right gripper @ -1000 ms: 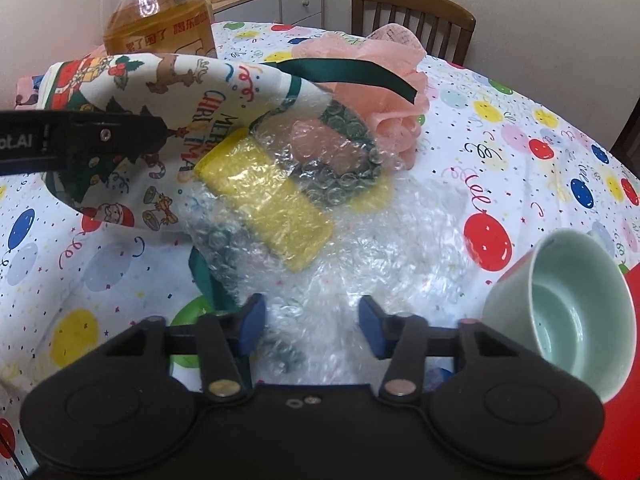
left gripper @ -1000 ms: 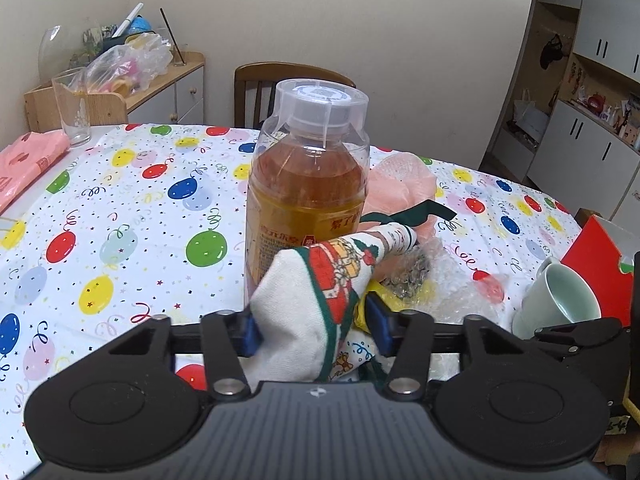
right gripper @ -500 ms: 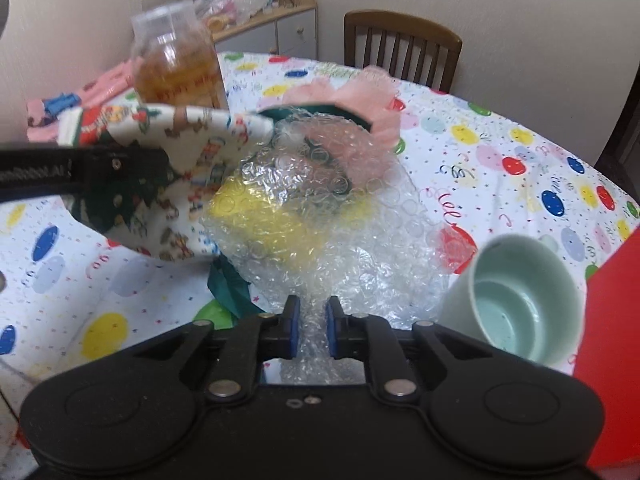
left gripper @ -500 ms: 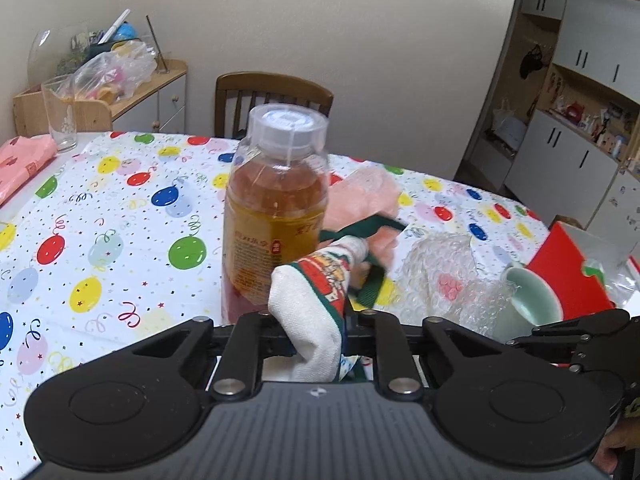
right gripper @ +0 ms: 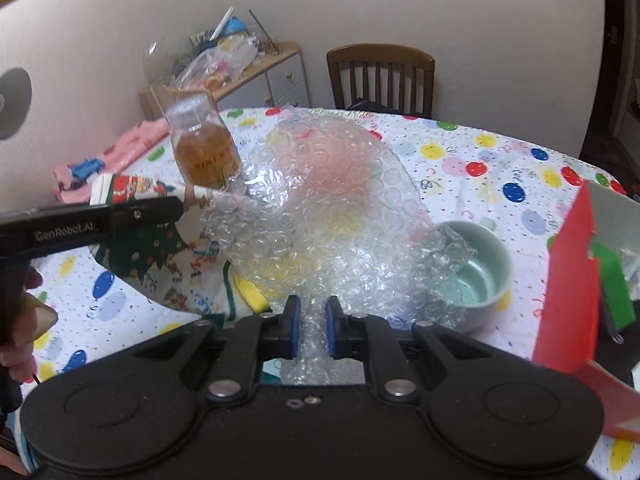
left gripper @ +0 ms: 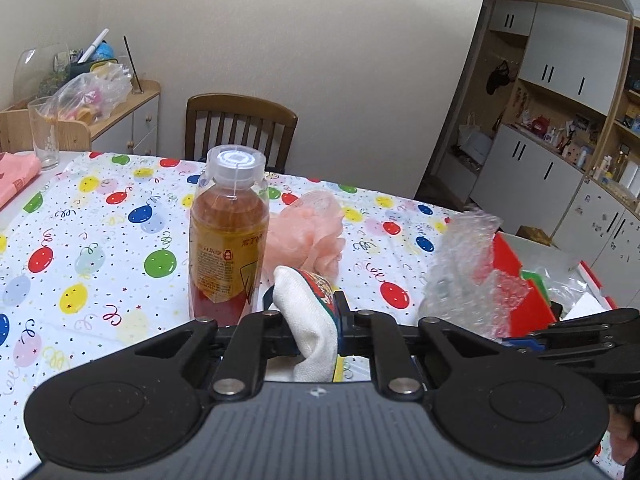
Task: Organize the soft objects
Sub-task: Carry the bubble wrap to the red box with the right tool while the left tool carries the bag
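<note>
both grippers are pinching: the left gripper (left gripper: 306,316) clamps the christmas cloth (left gripper: 310,320), the tea bottle (left gripper: 228,240) at its 11 o'clock; the right gripper (right gripper: 310,330) nips bubble wrap (right gripper: 320,216) raised off the balloon tablecloth (left gripper: 100,232), a green cup (right gripper: 482,272) at 2 o'clock.

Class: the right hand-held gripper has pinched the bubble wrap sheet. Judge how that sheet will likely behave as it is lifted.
Probably floppy: the bubble wrap crumples and bulges above the right hand-held gripper rather than lying flat. Likely light, since one pinched edge carries it. A trailing corner droops over the green cup, so it might drag it.
</note>
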The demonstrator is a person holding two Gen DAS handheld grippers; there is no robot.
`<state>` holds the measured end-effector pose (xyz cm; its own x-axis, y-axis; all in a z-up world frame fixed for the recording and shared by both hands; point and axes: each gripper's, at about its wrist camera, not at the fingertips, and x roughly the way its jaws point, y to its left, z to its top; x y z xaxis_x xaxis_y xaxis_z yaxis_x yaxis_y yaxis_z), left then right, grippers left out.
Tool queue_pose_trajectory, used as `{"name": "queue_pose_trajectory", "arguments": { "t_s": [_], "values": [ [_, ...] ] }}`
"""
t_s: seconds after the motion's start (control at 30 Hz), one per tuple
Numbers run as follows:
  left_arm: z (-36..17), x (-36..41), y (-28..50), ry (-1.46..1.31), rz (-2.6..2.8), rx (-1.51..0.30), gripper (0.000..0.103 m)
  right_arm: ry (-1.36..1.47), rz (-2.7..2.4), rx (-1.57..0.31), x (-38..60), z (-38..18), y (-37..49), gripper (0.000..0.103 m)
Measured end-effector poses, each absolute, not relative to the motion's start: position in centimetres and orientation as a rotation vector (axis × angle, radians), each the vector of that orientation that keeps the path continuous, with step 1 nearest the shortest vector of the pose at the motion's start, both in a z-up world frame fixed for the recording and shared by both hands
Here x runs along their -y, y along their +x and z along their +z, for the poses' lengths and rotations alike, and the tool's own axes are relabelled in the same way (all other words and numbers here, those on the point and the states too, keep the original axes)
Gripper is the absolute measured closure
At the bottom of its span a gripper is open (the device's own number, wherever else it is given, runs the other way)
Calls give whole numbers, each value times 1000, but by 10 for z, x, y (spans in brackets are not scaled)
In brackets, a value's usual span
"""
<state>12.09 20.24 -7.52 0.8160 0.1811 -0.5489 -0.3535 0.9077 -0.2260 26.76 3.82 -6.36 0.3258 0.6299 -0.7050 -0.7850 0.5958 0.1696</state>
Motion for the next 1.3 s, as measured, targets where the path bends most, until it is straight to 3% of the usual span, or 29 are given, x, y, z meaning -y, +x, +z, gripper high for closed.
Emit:
{"name": "queue_pose_trajectory", "arguments": {
  "t_s": [0.6, 1.3],
  "values": [
    [-20, -131, 121, -278, 213, -477, 89, -140, 888, -782, 68, -33, 263, 91],
    [40, -8, 205, -184, 72, -381, 89, -124, 763, -747, 202, -16, 326, 91]
  ]
}}
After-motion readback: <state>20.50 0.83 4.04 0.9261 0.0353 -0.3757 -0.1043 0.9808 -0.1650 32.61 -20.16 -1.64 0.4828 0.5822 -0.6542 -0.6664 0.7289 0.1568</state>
